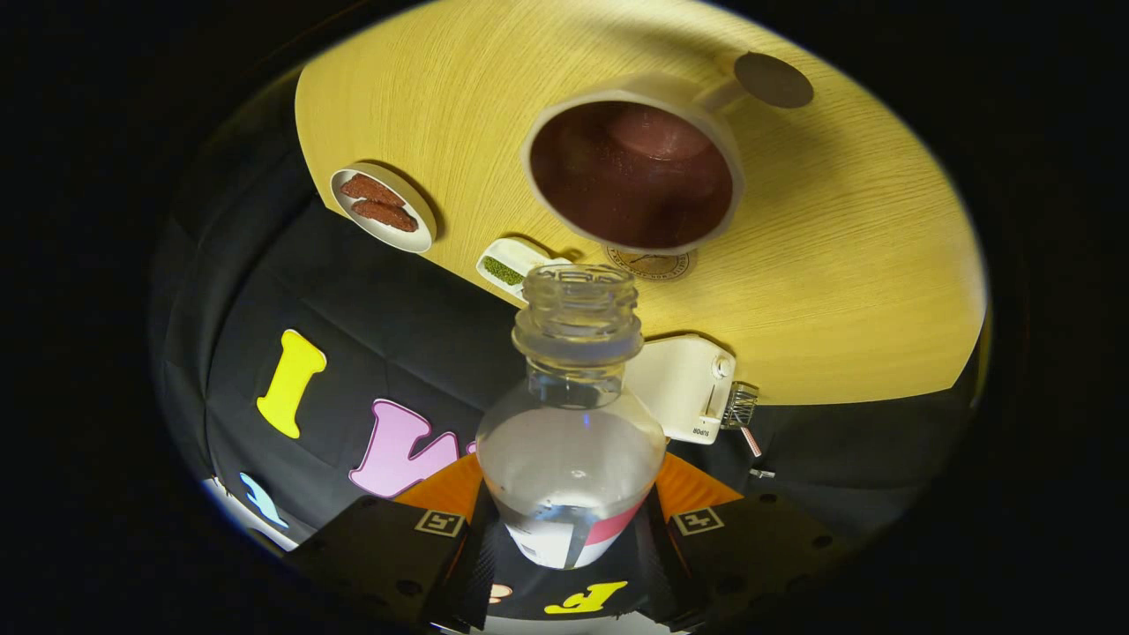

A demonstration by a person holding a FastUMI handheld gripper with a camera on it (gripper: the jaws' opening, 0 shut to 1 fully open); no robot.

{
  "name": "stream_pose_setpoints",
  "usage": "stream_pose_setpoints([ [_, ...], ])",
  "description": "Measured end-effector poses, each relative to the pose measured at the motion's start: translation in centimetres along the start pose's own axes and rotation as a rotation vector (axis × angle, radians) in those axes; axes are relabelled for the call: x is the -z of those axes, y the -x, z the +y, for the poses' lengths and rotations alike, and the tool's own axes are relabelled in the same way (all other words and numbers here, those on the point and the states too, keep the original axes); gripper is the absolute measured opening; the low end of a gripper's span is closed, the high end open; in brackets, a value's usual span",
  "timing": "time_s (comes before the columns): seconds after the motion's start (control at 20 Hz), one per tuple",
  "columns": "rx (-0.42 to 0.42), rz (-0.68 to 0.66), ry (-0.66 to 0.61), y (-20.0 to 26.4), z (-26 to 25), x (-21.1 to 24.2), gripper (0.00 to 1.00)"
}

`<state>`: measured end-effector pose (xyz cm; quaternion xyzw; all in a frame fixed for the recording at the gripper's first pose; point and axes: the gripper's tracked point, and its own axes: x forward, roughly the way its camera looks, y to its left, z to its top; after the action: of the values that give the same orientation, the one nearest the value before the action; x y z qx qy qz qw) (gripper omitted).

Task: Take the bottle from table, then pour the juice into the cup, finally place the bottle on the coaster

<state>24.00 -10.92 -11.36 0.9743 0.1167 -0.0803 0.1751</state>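
1. Clear plastic, uncapped and partly filled with a pale cloudy liquid: the bottle (571,414) sits right between the two fingers of the gripper (569,529), its lower body and label pinched by the black pads on either side, so the gripper is clamped on it.
2. Its open threaded neck points forward, away from the fingers, and the whole scene is tipped over, so the bottle is held at a tilt with the liquid pooled in its body short of the neck.
3. Just ahead of the mouth is the cup (633,172), a white mug with a handle and a dark reddish inside; its rim is near the bottle's mouth but not touching it.
4. A round printed coaster (653,263) peeks out under the cup's near edge, on the light wooden table (847,265).
5. A dark round disc (773,79) lies beyond the cup's handle.
6. Off to one side are a small white plate (383,208) with two brown pieces of food and a little white dish (510,265) holding something green.
7. A white boxy appliance (681,386) stands close beside the bottle's shoulder.
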Motion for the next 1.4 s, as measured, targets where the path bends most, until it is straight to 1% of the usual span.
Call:
stream_pose_setpoints([
  [0.45, -0.037, -0.031, 0.000, -0.9, -0.2, -0.4, 0.70],
  [0.55, -0.060, -0.051, 0.018, -1.0, -0.3, -0.5, 0.70],
  [0.65, -0.093, -0.082, 0.068, -0.7, -0.3, -0.5, 0.70],
  [0.85, -0.146, -0.132, 0.254, 0.1, -1.1, 0.3, 0.70],
  [1.0, -0.187, -0.170, 0.427, 1.3, -1.7, 0.7, 0.70],
  [1.1, -0.216, -0.205, 0.565, 2.3, -2.2, 0.9, 0.70],
  [1.2, -0.288, -0.269, 0.728, 3.5, -2.0, 0.8, 0.70],
  [1.3, -0.346, -0.306, 0.864, 5.1, -1.9, 1.1, 0.70],
  [1.4, -0.357, -0.328, 1.031, 5.7, -2.9, 1.2, 0.70],
])
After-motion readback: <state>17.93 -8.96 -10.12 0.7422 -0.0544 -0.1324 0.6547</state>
